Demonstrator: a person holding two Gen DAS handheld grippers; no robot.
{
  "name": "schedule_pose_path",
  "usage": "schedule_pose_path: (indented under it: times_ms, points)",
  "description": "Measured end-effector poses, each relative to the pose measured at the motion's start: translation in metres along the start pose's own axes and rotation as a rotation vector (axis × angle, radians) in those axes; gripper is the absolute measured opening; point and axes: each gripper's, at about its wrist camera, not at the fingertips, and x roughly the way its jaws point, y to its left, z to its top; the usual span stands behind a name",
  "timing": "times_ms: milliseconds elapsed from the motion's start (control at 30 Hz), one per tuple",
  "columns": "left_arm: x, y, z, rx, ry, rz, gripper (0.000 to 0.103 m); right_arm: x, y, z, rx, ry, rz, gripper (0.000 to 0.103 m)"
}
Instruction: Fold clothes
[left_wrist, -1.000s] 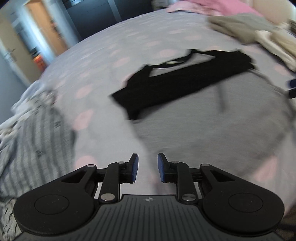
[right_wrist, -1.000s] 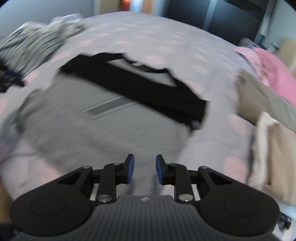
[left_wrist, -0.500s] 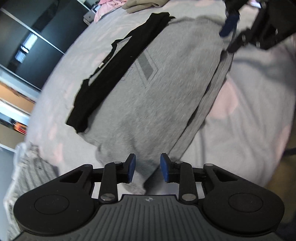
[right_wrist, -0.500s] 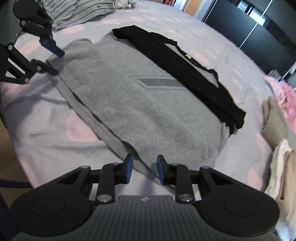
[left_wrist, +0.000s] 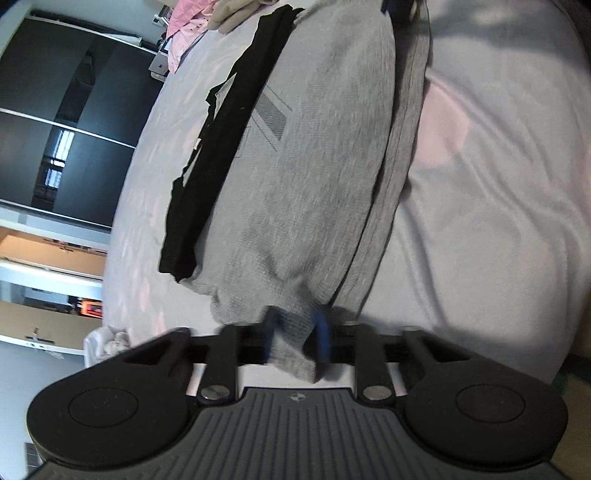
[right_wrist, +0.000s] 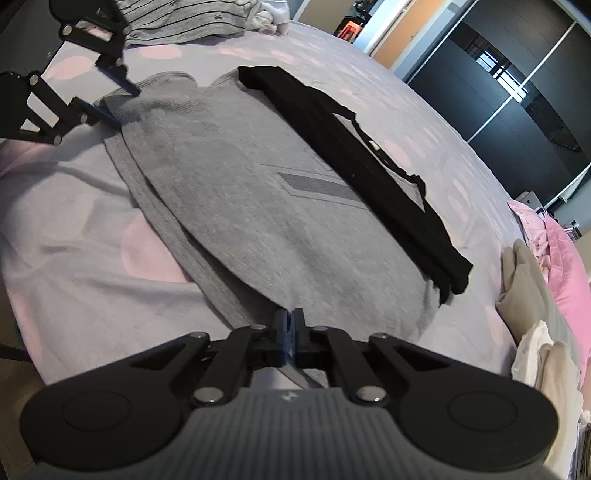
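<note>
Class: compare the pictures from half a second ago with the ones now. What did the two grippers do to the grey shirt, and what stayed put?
The right gripper closed on the grey shirt at its near hem corner. The left gripper slid forward around the opposite corner, jaws not yet shut. The shirt, the bedspread and the clothes piles stayed put.

My shirt (right_wrist: 258, 206) lies flat on the bed (right_wrist: 74, 236), running from 6 o'clock up toward 10 in my right view; its folded band (right_wrist: 354, 162) lies along the far edge, toward 2 o'clock; my right gripper (right_wrist: 289, 328) sits at its near hem at 6 o'clock; my left gripper (left_wrist: 295, 332) meets the opposite corner, cloth between its fingers; a clothes pile (right_wrist: 543, 295) lies at 3 o'clock.
</note>
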Motion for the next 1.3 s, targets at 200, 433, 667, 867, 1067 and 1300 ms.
schedule_pose_path:
  times_ms: [200,433,667,867,1067,1300]
  points:
    - [-0.024,0.038,-0.005,-0.158,-0.072,-0.016,0.002,-0.021,-0.009,-0.002,0.026,-0.047,0.012,0.001]
    - [-0.024,0.019,-0.016,-0.003,-0.05,-0.096,0.002,-0.014,0.0,-0.008,-0.036,0.021,0.06,0.001]
    - [-0.001,0.005,-0.011,0.038,-0.02,-0.109,0.002,0.002,0.007,-0.014,-0.069,0.059,0.074,0.002]
    - [-0.005,0.001,-0.02,0.049,-0.016,-0.138,0.015,0.001,0.008,-0.019,-0.07,0.057,0.082,0.017]
    - [-0.025,0.002,-0.023,0.035,-0.096,-0.099,0.017,-0.009,0.006,-0.02,-0.061,0.017,0.072,0.03]
    - [-0.02,-0.026,-0.026,0.291,-0.1,0.002,0.017,-0.016,0.005,-0.021,-0.062,-0.012,0.067,0.03]
